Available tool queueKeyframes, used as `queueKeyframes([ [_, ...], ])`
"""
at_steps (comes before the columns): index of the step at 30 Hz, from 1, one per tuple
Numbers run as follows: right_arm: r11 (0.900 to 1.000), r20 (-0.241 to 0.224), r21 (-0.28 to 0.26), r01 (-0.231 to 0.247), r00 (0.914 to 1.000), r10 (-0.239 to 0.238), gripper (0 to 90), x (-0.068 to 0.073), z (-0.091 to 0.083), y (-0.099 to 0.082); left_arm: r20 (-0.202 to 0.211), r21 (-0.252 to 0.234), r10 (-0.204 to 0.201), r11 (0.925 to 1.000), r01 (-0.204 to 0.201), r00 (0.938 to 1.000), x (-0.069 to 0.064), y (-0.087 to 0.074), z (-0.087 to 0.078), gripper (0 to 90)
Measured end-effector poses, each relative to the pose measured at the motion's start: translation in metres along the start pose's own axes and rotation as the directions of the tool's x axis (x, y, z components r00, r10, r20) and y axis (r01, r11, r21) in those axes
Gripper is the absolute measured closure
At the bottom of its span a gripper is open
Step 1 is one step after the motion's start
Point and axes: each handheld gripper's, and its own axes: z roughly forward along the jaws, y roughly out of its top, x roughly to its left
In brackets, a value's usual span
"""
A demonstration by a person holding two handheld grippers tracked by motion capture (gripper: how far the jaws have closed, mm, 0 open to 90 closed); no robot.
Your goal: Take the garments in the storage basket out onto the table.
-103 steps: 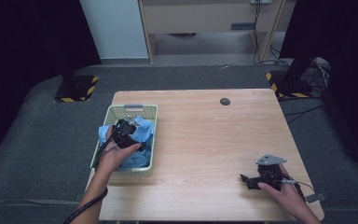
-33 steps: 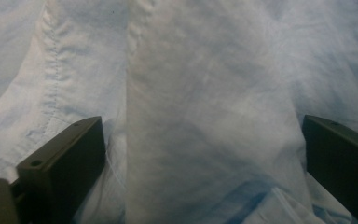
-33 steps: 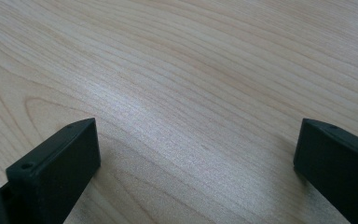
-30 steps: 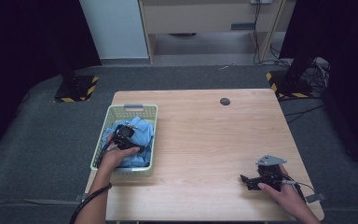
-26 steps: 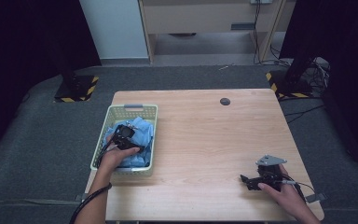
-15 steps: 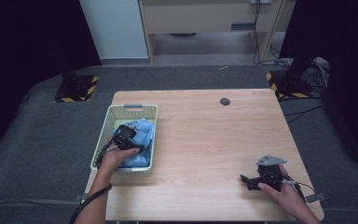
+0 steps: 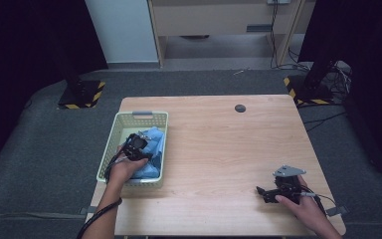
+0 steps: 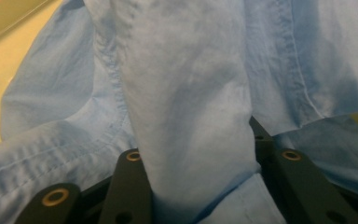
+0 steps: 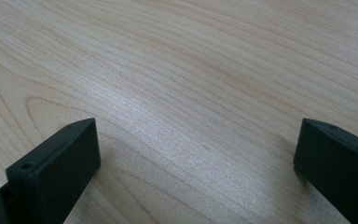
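Left gripper view first: a thick fold of the blue shirt point(image 8: 186, 107) is seen bunched between the two black jaws, stitched seams running down either side of it. The garment is judged light, soft and limp; it will sag and trail once lifted, and a hem could catch on the basket's lattice. A gathered fold like this one, or a seam, is reckoned the best place to be gripped, since a single layer would slip free. In the high view the shirt is found heaped inside the pale green basket point(image 7: 110, 149) at the left of the counter point(image 7: 219, 149), with the left tool point(image 7: 138, 145) dipped into it. Its jaws have just been closing and are now drawn in against the fold, the cloth pinched between them. Over at the right, the right tool point(image 7: 262, 191) is rested low on bare wood, jaws spread wide, nothing held or touched between them.
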Motion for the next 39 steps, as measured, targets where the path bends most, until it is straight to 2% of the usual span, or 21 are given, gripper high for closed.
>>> queueKeyframes([
  [8,1.0000,-0.001,0.000,0.001,1.0000,-0.001,0.5,0.000,0.000,0.000,-0.005,-0.004,0.014,0.9999,-0.014,0.9999,-0.001,0.001,-0.002,69.7],
  [17,1.0000,-0.002,0.000,0.002,1.0000,-0.002,0.5,0.000,0.000,0.000,0.002,-0.021,0.004,0.9998,-0.004,1.0000,0.000,0.001,-0.008,72.8],
  [28,1.0000,-0.002,0.000,0.001,1.0000,-0.001,0.5,0.000,0.000,0.000,0.003,-0.080,-0.005,0.9967,0.005,1.0000,0.002,0.004,-0.019,74.7],
  [32,1.0000,-0.002,0.000,0.003,1.0000,-0.003,0.5,0.000,0.000,0.000,0.001,-0.085,-0.014,0.9963,0.014,0.9999,0.004,0.006,-0.022,75.1],
  [39,1.0000,-0.002,0.000,0.003,1.0000,-0.003,0.5,0.000,0.000,0.000,-0.002,-0.131,-0.018,0.9912,0.018,0.9998,0.006,0.011,-0.033,75.5],
])
